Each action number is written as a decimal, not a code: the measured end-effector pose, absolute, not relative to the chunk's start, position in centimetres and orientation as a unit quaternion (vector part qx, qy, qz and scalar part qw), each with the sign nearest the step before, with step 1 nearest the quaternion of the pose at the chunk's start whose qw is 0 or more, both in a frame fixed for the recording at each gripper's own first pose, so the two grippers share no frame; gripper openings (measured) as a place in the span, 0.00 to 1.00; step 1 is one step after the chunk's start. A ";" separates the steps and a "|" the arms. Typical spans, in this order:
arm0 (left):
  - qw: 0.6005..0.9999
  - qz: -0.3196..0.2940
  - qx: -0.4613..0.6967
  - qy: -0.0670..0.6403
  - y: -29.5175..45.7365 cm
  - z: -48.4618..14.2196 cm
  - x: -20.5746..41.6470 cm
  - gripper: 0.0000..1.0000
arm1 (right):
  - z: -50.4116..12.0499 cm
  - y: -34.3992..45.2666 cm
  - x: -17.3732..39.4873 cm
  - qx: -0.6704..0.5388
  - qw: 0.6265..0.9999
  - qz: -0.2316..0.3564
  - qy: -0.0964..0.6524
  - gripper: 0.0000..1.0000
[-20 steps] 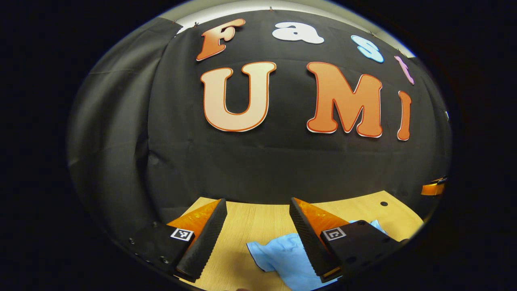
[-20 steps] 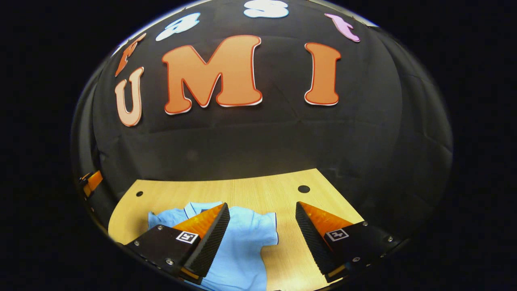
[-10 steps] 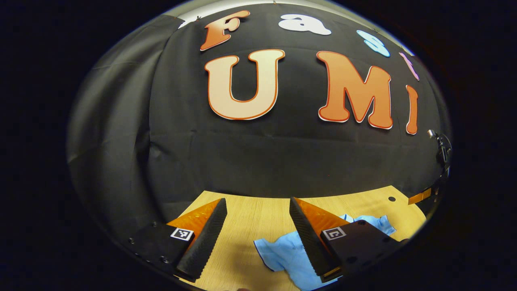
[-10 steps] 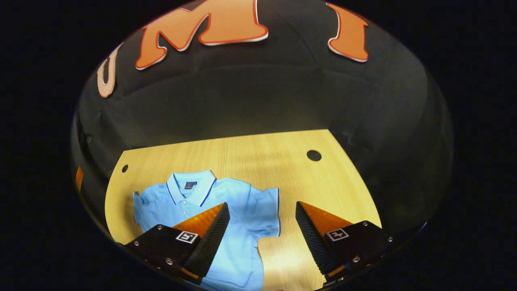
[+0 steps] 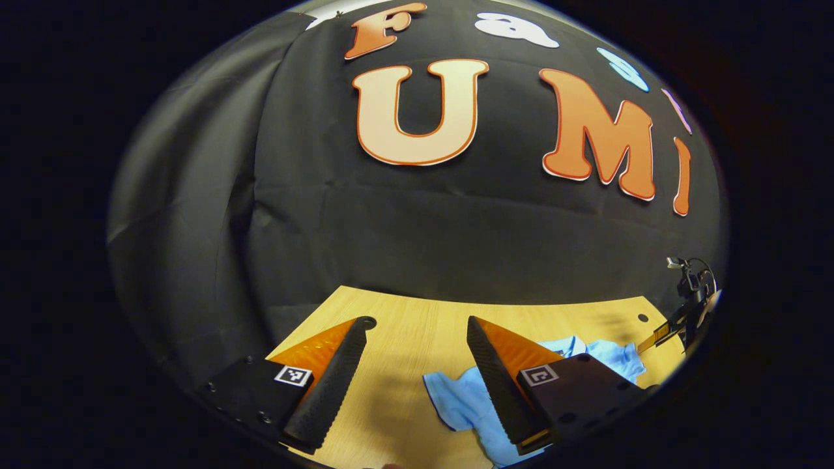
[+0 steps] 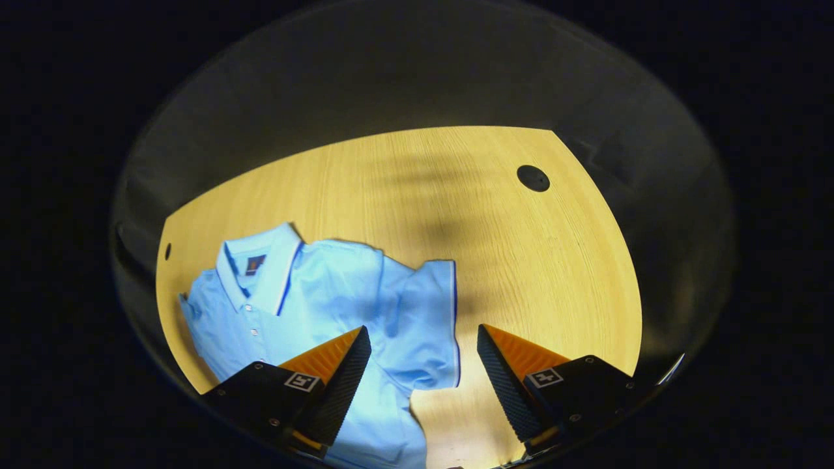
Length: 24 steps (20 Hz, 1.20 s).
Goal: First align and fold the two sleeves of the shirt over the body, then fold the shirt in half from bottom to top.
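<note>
On the wooden table (image 6: 521, 260) lies the light blue shirt (image 6: 339, 306), spread flat at the left part of the surface in the right gripper view, collar (image 6: 260, 260) toward the far left edge. Its one sleeve (image 6: 430, 326) extends toward the table centre and ends between the fingers of the right gripper (image 6: 423, 371). The jaws of that gripper stand wide apart above the cloth and hold nothing. A round hole (image 6: 533, 178) sits in the table near the far right corner, well apart from the shirt; a smaller hole (image 6: 168, 251) lies at the far left edge.

In the left gripper view the left gripper (image 5: 410, 371) has its jaws wide apart and empty over bare table (image 5: 404, 326). The shirt (image 5: 462, 397) lies to the right, partly behind the right-hand finger (image 5: 495, 384). Black cloth wall (image 5: 391, 228) closes the far side of the booth.

Compared with one second ago, the right gripper view has tilted downward: the wall has left the upper part and the whole collar is now exposed. The left gripper view has shifted slightly, with more table shown.
</note>
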<state>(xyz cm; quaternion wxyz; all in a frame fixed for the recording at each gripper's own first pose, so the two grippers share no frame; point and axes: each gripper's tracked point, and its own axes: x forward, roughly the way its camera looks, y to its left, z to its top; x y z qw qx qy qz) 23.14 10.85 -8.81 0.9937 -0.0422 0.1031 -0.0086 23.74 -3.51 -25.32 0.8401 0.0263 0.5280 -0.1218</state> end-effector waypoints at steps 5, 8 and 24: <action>0.994 -0.003 -0.032 0.105 11.3 -9.0 23.8 1.00 | -28.3 -4.8 23.8 0.029 0.814 -0.136 0.564 0.99; 0.994 -0.002 -0.033 0.108 11.2 -9.3 23.8 1.00 | -29.3 -4.8 23.8 0.031 0.805 -0.136 0.577 0.99; 0.993 -0.009 -0.029 0.115 10.4 -9.2 23.6 1.00 | -29.3 -3.5 24.1 0.058 0.803 -0.119 0.581 0.04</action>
